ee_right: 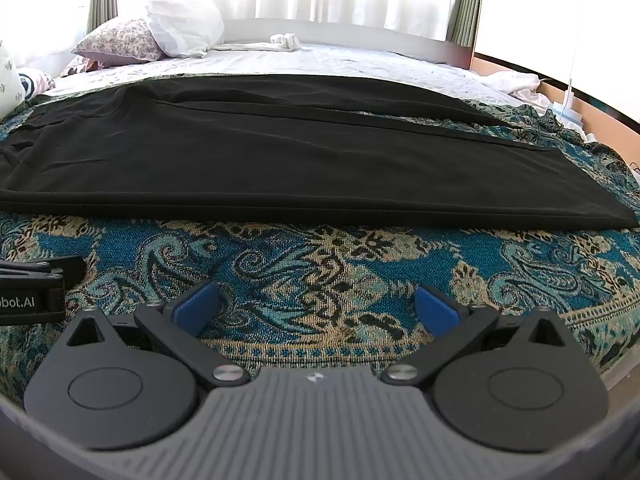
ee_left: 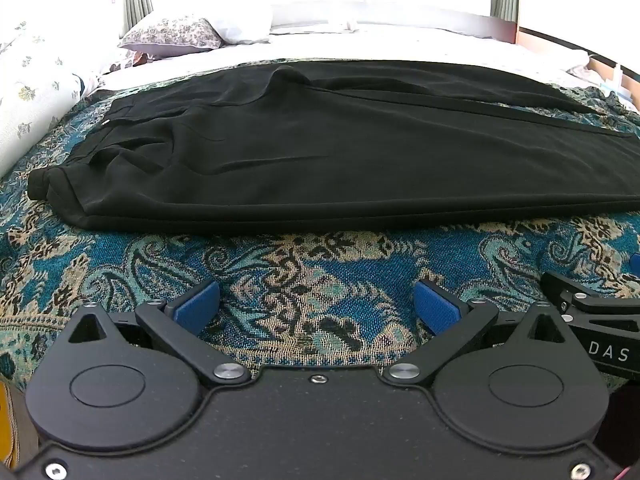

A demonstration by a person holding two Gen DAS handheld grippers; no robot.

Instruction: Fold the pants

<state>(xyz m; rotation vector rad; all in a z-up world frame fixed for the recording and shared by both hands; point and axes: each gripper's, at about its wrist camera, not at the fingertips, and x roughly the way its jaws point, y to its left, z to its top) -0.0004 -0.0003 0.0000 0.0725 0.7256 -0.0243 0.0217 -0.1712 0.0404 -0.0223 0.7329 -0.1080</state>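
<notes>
Black pants (ee_left: 320, 152) lie flat across a blue paisley bedspread (ee_left: 312, 272), waistband to the left, legs stretched to the right. In the right wrist view the pants (ee_right: 300, 160) end in a hem at the right. My left gripper (ee_left: 316, 304) hovers open over the bedspread, short of the pants' near edge, with nothing between its blue pads (ee_left: 198, 304). Over the same cloth, nearer the leg end, my right gripper (ee_right: 318, 306) also stands open and holds nothing. Each gripper's body shows at the other view's edge.
Pillows (ee_left: 176, 36) lie at the back left on a white sheet (ee_right: 340, 64). A pale floral bolster (ee_left: 28, 92) runs along the left. Behind the headboard (ee_right: 360, 34) hang bright curtains. A wooden bed edge (ee_right: 580, 104) shows at the right.
</notes>
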